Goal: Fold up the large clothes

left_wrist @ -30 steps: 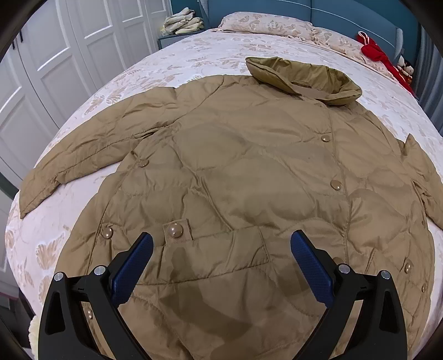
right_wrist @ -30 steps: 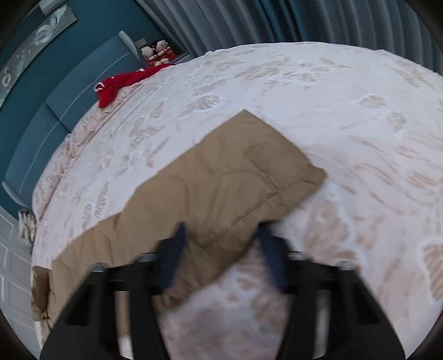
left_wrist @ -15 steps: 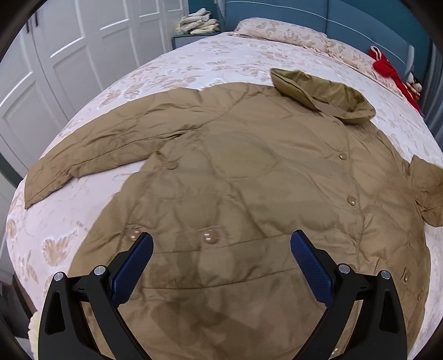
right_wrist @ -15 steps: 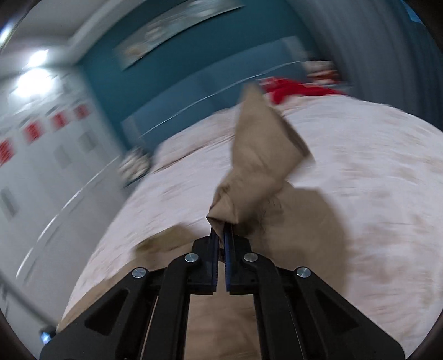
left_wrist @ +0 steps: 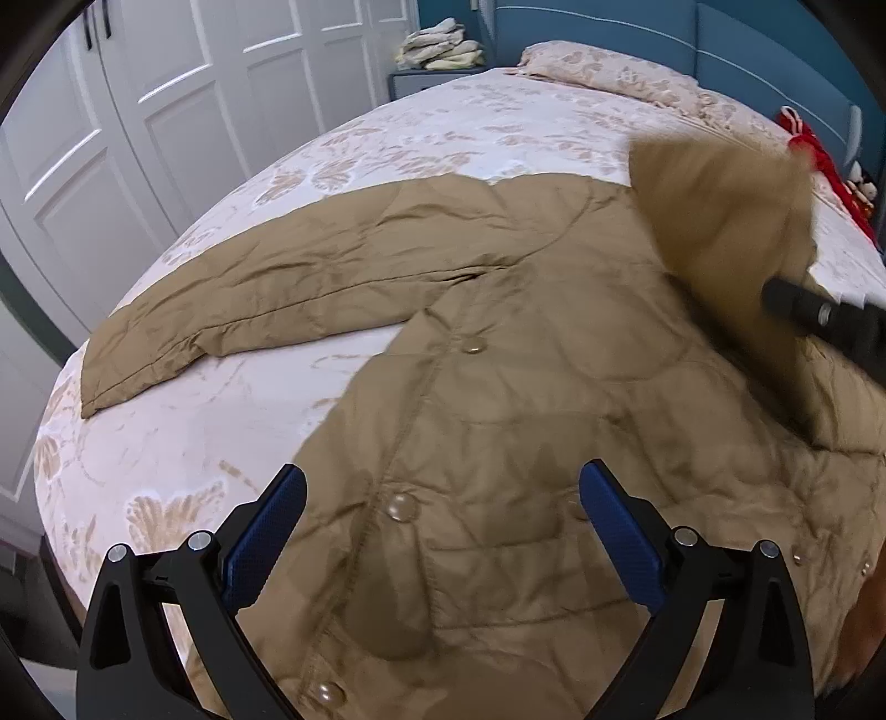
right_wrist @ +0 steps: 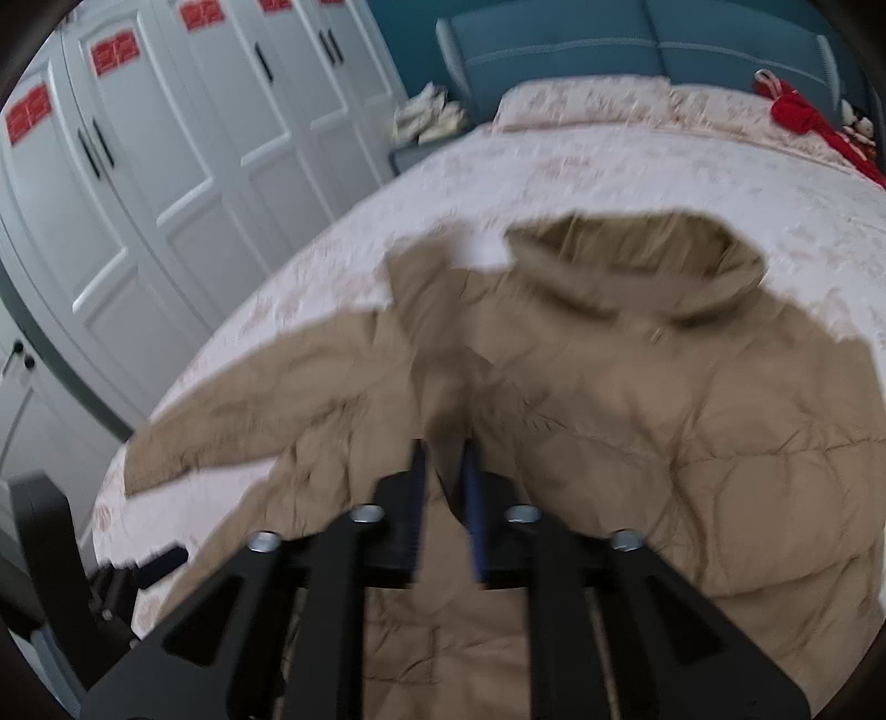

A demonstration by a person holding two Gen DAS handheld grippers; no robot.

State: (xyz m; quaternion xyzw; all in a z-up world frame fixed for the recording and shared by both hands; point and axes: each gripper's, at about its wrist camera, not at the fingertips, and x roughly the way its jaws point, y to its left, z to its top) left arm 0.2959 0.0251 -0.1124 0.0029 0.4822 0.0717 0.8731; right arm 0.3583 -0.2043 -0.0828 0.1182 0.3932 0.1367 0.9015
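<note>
A tan quilted coat (left_wrist: 526, 387) lies face up on the flowered bed (left_wrist: 470, 127), its hood (right_wrist: 637, 266) toward the headboard. One sleeve (left_wrist: 304, 288) stretches flat to the left. The other sleeve (right_wrist: 437, 343) is brought across the chest; in the left wrist view it is a blurred flap (left_wrist: 720, 210). My right gripper (right_wrist: 444, 446) hovers over the chest with its jaws opening, and the sleeve's end sits loosely between them. It also shows at the right edge (left_wrist: 797, 310). My left gripper (left_wrist: 443, 471) stands wide open above the coat's lower front, holding nothing.
White wardrobe doors (left_wrist: 166, 111) run along the left, close to the bed's edge. A nightstand with a folded pile (left_wrist: 437, 44) and a pillow (left_wrist: 609, 77) are at the head. A red cloth (left_wrist: 819, 166) lies near the blue headboard (right_wrist: 637, 50).
My right gripper shut on the far sleeve's end, swung it up and over onto the coat's chest, and its jaws have parted again. My left gripper drifted left along the coat, staying open.
</note>
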